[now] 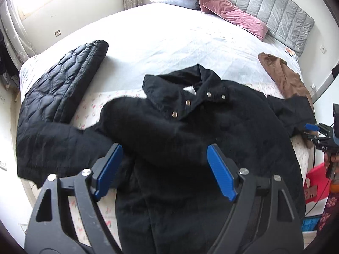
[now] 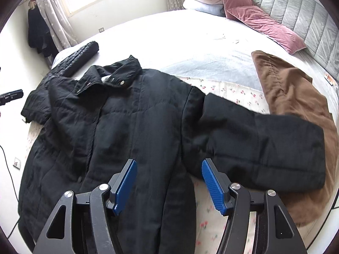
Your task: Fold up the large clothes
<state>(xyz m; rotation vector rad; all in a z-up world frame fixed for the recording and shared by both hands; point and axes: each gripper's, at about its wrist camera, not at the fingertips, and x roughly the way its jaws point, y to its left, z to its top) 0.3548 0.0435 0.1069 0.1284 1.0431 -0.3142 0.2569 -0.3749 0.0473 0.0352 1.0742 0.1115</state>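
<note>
A large black padded coat (image 1: 190, 131) lies front up on the bed, collar with metal snaps (image 1: 208, 94) toward the headboard. Its left sleeve (image 1: 148, 131) lies folded across the chest. My left gripper (image 1: 165, 169) is open and empty just above that sleeve. In the right wrist view the coat (image 2: 118, 127) fills the middle and its other sleeve (image 2: 264, 144) stretches out to the right. My right gripper (image 2: 168, 182) is open and empty over the coat's right side near the armpit. It also shows in the left wrist view (image 1: 315, 131) at the far right.
A folded black quilted garment (image 1: 63, 89) lies at the bed's left. A brown garment (image 2: 296, 110) lies at the right, partly under the sleeve. Pink pillows (image 2: 260, 21) and folded bedding (image 2: 203, 2) sit by the grey headboard (image 2: 307, 14). The bed (image 2: 180, 38) has a white sheet.
</note>
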